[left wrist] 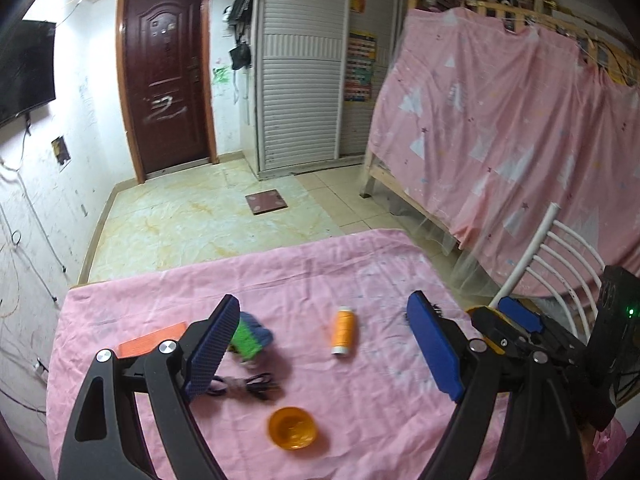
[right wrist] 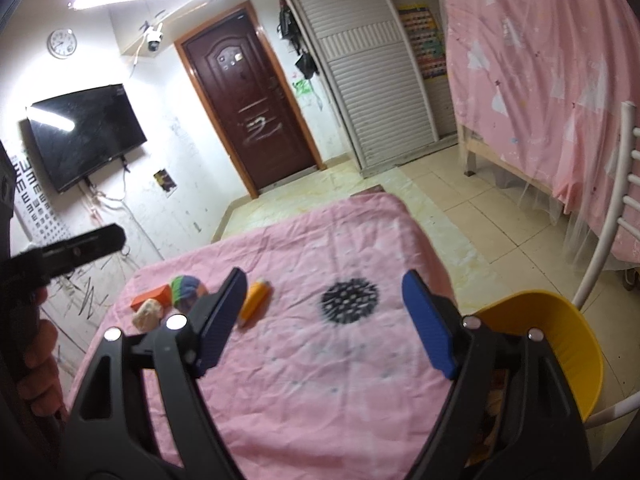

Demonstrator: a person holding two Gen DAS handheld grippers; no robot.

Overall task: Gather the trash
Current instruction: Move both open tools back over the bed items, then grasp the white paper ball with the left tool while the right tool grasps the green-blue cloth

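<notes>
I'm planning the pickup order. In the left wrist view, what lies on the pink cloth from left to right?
orange card → green and blue bundle → orange thread spool → black spiky item, mostly hidden behind the right finger. The black cable and orange bowl overlap these in order, so they are omitted.

A spool lies on the table, a bowl before it.

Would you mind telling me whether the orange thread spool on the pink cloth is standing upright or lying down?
Lying down: the orange thread spool rests on its side on the pink cloth.
</notes>
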